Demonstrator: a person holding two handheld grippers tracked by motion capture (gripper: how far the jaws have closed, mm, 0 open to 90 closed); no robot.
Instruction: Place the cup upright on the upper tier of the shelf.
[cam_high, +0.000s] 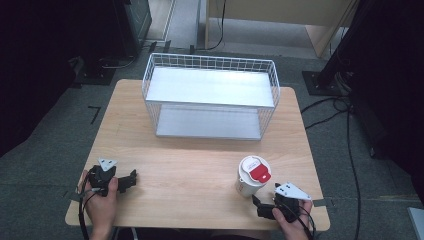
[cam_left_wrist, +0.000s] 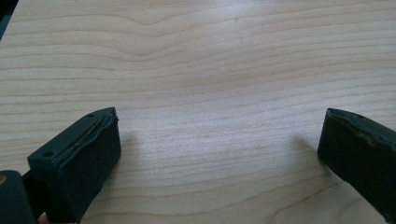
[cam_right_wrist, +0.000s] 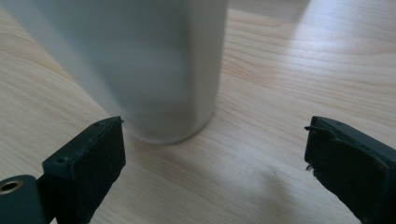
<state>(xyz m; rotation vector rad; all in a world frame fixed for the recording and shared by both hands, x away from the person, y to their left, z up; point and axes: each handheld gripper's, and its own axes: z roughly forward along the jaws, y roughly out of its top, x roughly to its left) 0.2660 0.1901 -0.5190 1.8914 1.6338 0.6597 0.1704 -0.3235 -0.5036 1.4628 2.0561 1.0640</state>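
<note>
No legible text, brand, number or sign in any view. The white cup (cam_high: 251, 177), standing in front of the wire basket (cam_high: 210, 95), carries a red patch on its lid; any print there is too small to read.

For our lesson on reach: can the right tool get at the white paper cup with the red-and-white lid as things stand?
Probably yes. The right tool is open, the white paper cup with the red-and-white lid stands upright just ahead, and bare wooden table lies between.

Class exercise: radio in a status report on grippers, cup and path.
Both grippers open: left gripper idle, right gripper facing cup. Cup upright, untouched. Nothing between.
</note>
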